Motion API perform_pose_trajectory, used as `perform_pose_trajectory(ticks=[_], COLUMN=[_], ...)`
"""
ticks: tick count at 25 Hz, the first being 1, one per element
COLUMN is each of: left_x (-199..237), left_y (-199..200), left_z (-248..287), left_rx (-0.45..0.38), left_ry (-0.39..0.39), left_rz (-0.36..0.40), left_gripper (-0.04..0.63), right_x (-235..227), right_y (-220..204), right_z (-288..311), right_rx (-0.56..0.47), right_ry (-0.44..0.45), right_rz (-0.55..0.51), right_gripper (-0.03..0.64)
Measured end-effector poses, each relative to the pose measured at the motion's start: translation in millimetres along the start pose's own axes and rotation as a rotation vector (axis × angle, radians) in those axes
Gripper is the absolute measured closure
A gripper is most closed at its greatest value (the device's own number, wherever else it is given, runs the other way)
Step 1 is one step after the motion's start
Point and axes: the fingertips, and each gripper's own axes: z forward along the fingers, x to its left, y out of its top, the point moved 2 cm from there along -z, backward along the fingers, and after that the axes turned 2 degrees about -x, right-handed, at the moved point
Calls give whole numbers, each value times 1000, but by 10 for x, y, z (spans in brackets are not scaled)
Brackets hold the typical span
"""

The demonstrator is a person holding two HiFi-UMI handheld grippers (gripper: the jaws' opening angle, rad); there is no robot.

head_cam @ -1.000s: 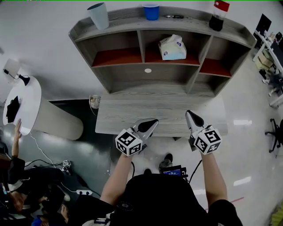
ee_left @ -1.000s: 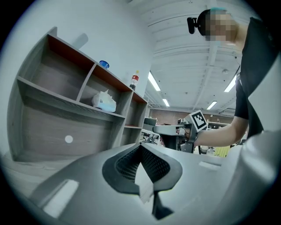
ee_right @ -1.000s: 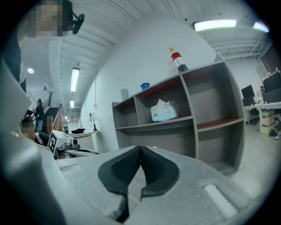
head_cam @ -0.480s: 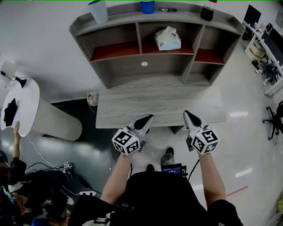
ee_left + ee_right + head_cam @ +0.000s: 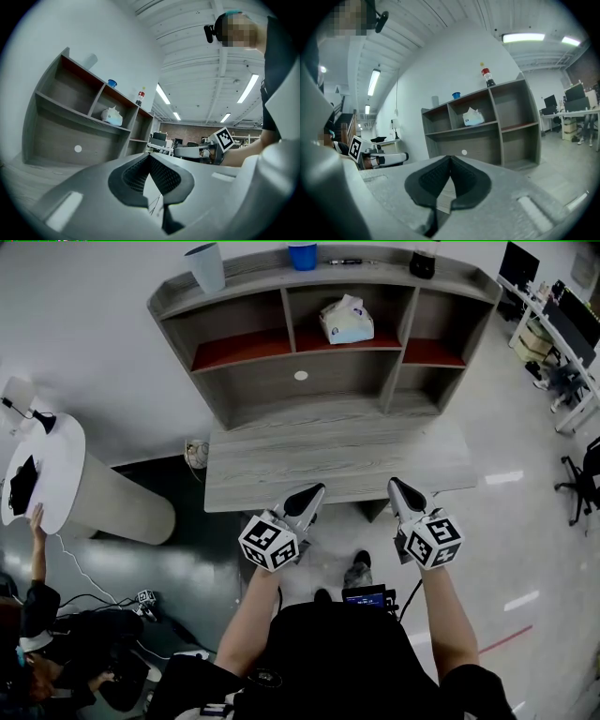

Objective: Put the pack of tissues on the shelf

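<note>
Tissues (image 5: 346, 321) sit shelved, well beyond left tool (image 5: 316, 492) and right tool (image 5: 398, 485).

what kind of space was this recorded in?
Probably an open-plan office or lab: desks with monitors and a swivel chair at the right, strip lights on a bare ceiling, and a wooden shelf unit.

Grey woodgrain shelf (image 5: 281, 395); white tissue pack (image 5: 345, 320); blue cup (image 5: 302, 256)
</note>
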Motion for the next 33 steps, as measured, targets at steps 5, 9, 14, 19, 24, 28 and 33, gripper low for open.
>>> perform_pose_trajectory(ticks=[5,9,14,19,24,28,33], left_x=[-36,-54,-69,-70,-79,-85,-102], left_y=[-17,-13,-11,-11,-12,-28,-38], left_z=[-44,-81,-129,-161,-155,-155,-136], left_rx=[14,17,17,13,18,21,23], left_ry=[4,9,13,17,11,8,3], left_rz=[9,13,13,4,9,10,9], left_gripper=[604,604,604,604,604,604,604], right_x=[35,72,131,166,167,185,184], right_y=[-21,-29,-35,-40,-24,-32,-9], right_z=[-59,-97,-127,-149,-153,-137,-139], right_rx=[-3,0,2,4,3,7,7], right_ry=[-10,-14,-14,-16,-25,-25,-23], right_rz=[4,2,-2,-7,-12,-17,-26], right_gripper=[620,620,620,620,620,620,620])
